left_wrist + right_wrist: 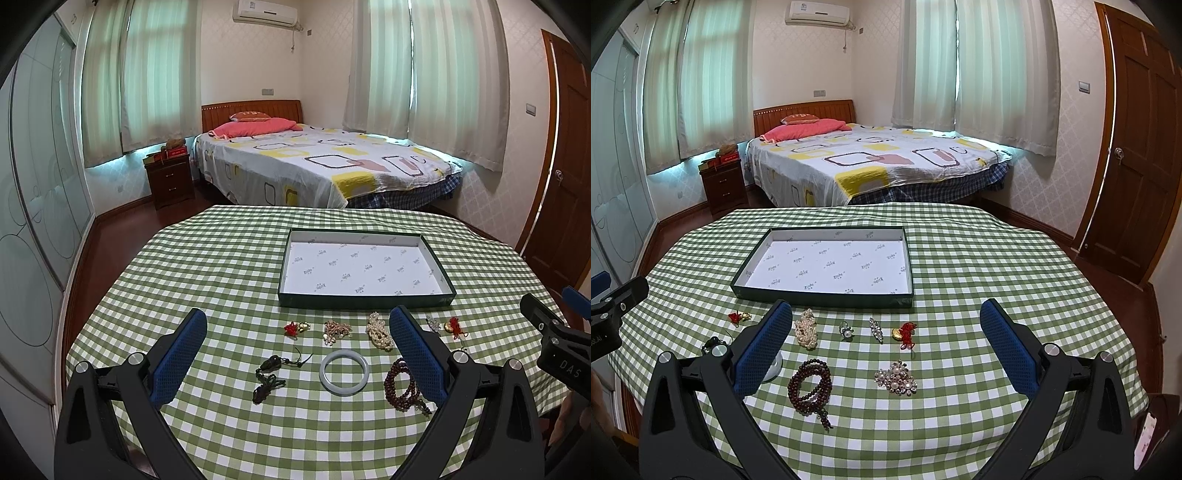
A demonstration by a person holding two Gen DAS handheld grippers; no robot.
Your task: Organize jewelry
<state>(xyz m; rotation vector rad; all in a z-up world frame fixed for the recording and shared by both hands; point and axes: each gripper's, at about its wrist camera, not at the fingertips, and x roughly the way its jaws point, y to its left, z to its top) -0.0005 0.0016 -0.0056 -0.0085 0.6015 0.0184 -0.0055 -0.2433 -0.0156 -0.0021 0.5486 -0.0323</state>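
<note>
Your left gripper [297, 334] hovers over the checked worktop [221, 266] with its fingers spread wide and nothing between them. In its view, left to right, the dark corded pendant [271, 373] and the pale bangle [344, 372] lie in the gap between the fingers, while the pearl strand [378, 329] sits just beside the right finger and the dark bead bracelet [402, 384] is partly hidden behind it. Your right gripper [886, 325] is likewise released and empty: its left finger stands just beside the pearls, and the bead bracelet, ring [846, 330], and pearl brooch [896, 378] lie between its fingers. The empty tray [820, 297] lies just beyond the jewelry.
</note>
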